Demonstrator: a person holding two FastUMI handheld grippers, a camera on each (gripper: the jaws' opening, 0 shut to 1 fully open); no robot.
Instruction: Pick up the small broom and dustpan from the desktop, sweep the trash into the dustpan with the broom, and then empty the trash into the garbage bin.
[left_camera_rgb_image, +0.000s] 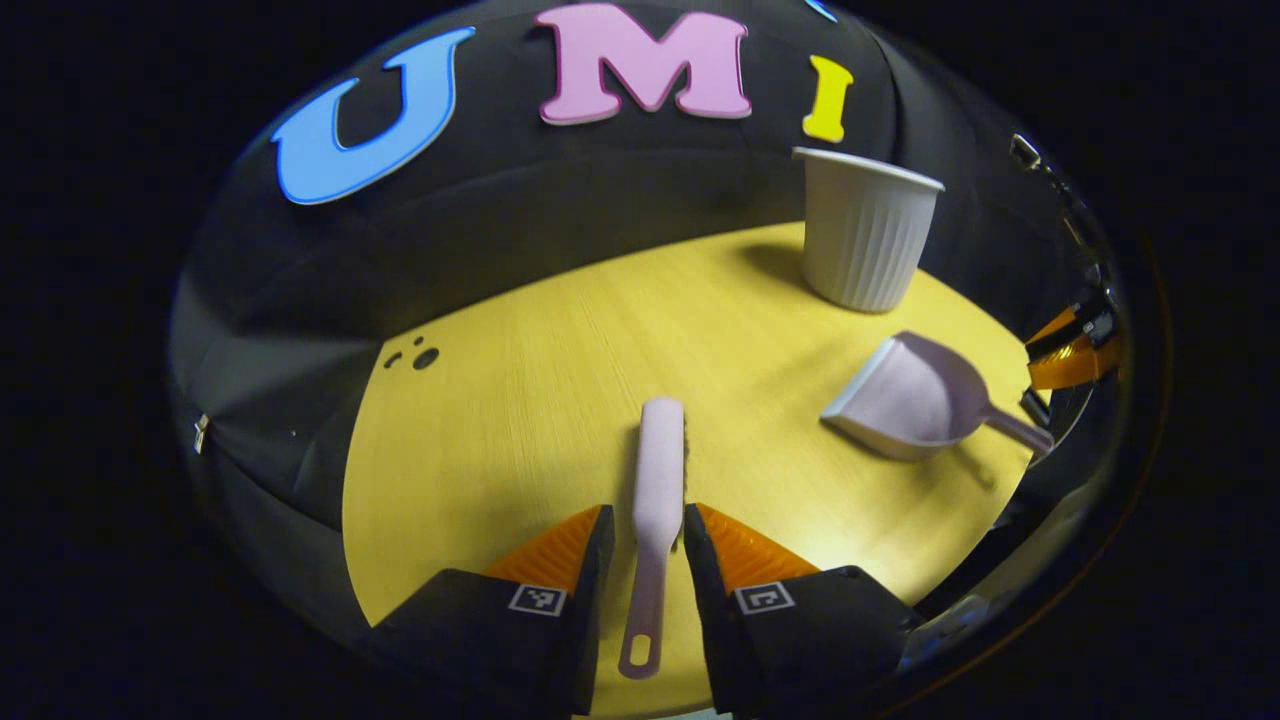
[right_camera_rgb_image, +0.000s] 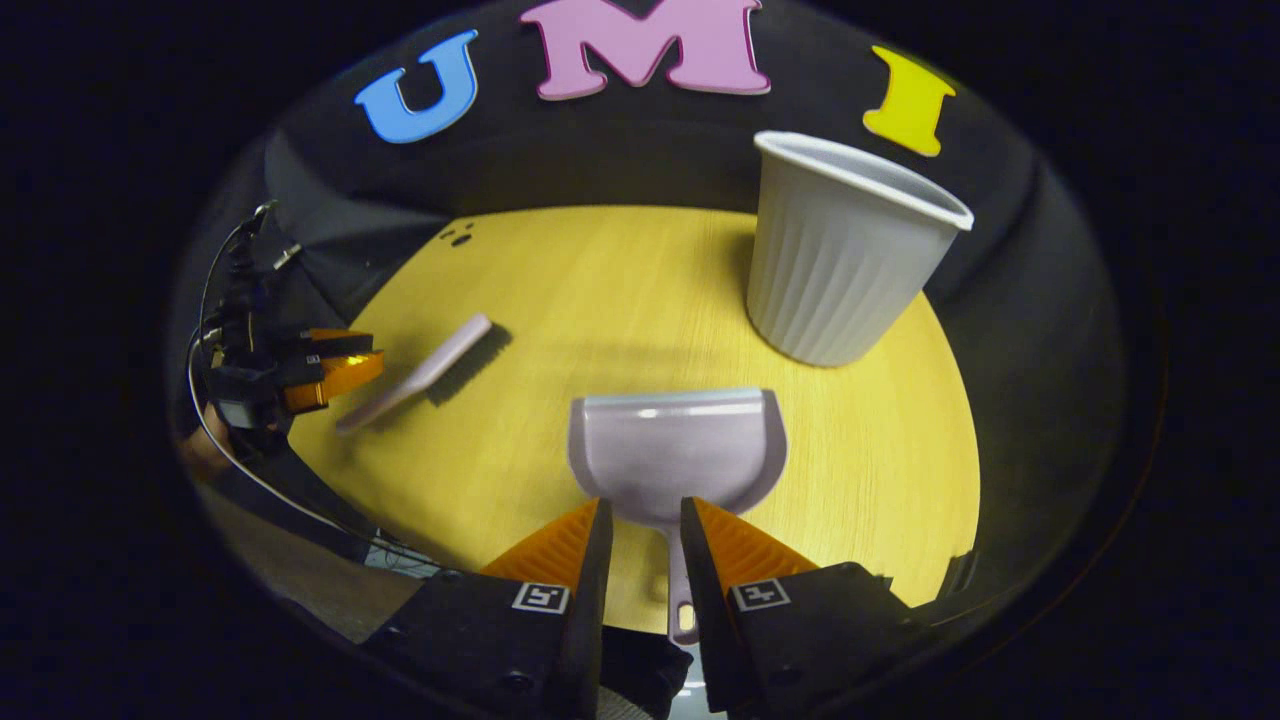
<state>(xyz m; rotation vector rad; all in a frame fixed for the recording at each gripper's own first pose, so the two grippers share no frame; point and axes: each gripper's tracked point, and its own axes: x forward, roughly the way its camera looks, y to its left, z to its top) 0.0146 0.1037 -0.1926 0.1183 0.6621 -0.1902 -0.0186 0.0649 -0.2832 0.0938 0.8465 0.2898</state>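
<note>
Straddling the small broom's handle (left_camera_rgb_image: 652, 560), my left gripper (left_camera_rgb_image: 645, 535) sits slightly parted (contact I cannot tell). My right gripper (right_camera_rgb_image: 645, 530) brackets the dustpan's handle (right_camera_rgb_image: 678, 570) likewise. Ahead and right of it stands the ribbed garbage bin (right_camera_rgb_image: 840, 260) on the yellow desktop (right_camera_rgb_image: 560, 280).

Left gripper (left_camera_rgb_image: 648, 540): black body, ribbed finger pads, one square black-and-white marker per finger. Right gripper (right_camera_rgb_image: 640, 530): same build. Thin black cable (right_camera_rgb_image: 250, 470) trails from left gripper.

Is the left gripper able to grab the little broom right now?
Probably yes. The broom lies flat on the table, its handle already between the left gripper fingers, and nothing blocks them from closing.
</note>
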